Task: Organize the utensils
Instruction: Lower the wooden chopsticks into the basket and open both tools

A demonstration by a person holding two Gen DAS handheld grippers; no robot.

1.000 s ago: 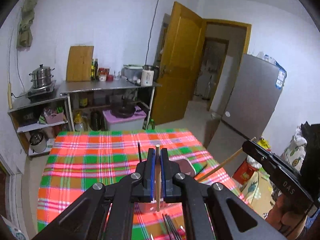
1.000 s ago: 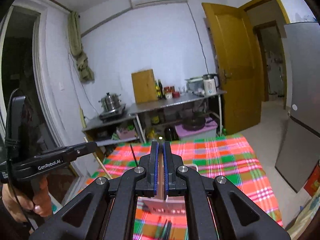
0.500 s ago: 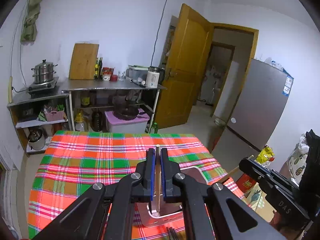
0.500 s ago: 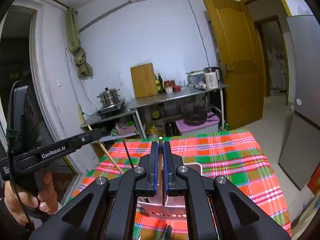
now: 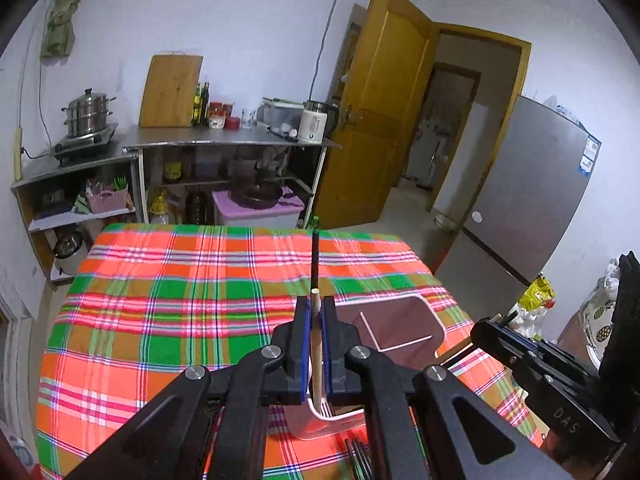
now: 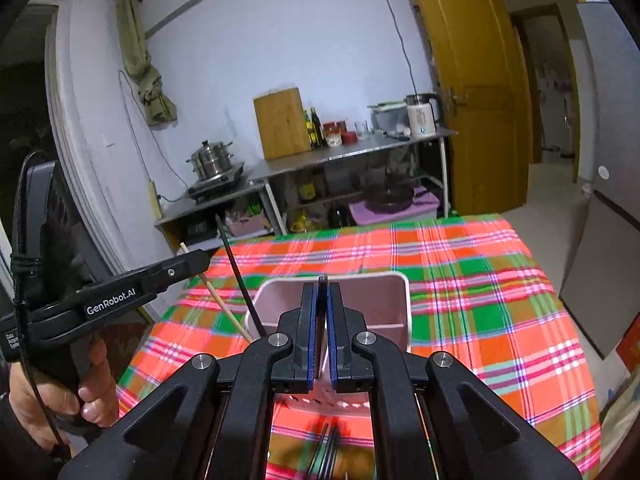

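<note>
I am working over a table spread with a red, green and orange plaid cloth (image 5: 168, 312), and near its front edge is sitting the pale pink plastic utensil holder with inner dividers (image 6: 400, 296), the largest of the task's things. My left gripper (image 5: 315, 344) is pinching a pale wooden chopstick (image 5: 316, 372) between pressed-together jaws, with the stick's lower end dipping inside the holder's rim; a black chopstick (image 5: 315, 256) is already leaning upright in there. My right gripper (image 6: 321, 336) is likewise clamping a thin dark chopstick (image 6: 321, 280) edge-on, right above the holder. A few more dark chopsticks (image 6: 326, 456) are lying on the cloth by the front edge, blurred. I am judging these sticks to be light, stiff and a little slippery, apt to pivot in the pads, so I am taking them near the middle and keeping them upright. Compared with a second ago, both my hands are sitting lower, the holder is looming larger and fuller in both views, and the wooden stick's tip is now reaching into it instead of hovering above.
</note>
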